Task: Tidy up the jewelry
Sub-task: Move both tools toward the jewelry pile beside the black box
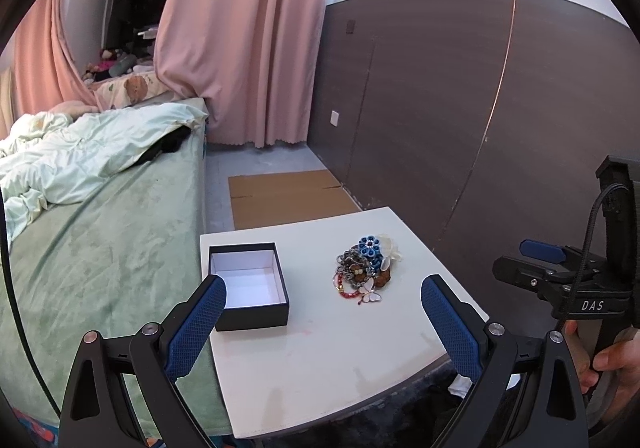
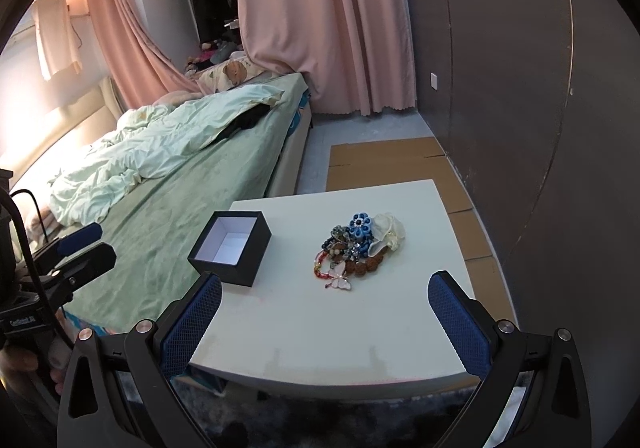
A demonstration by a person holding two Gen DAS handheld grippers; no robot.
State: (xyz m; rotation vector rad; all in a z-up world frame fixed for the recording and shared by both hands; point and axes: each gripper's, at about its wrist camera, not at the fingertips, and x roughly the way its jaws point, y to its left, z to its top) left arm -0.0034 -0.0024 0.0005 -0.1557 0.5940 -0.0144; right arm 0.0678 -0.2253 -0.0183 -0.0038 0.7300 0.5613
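Left wrist view shows me the jewelry pile (image 1: 364, 268) heaped mid-bench (image 1: 320, 368), just right of the open black box (image 1: 248, 284), which sits empty. My left tongs (image 1: 324, 296) and right tongs (image 2: 325, 294) are both spread wide, holding nothing, short of the pile. I expect light, tangled, slippery beads; the enamel butterfly brooch (image 2: 339, 276) at the near edge looks brittle, so I'd pinch its flat wings gently, or take the soft cream scrunchie (image 2: 390, 230) first.

Bare table (image 2: 320, 328) lies before the box (image 2: 230, 246) and jewelry pile (image 2: 356, 248); bed (image 2: 168, 232) borders left.
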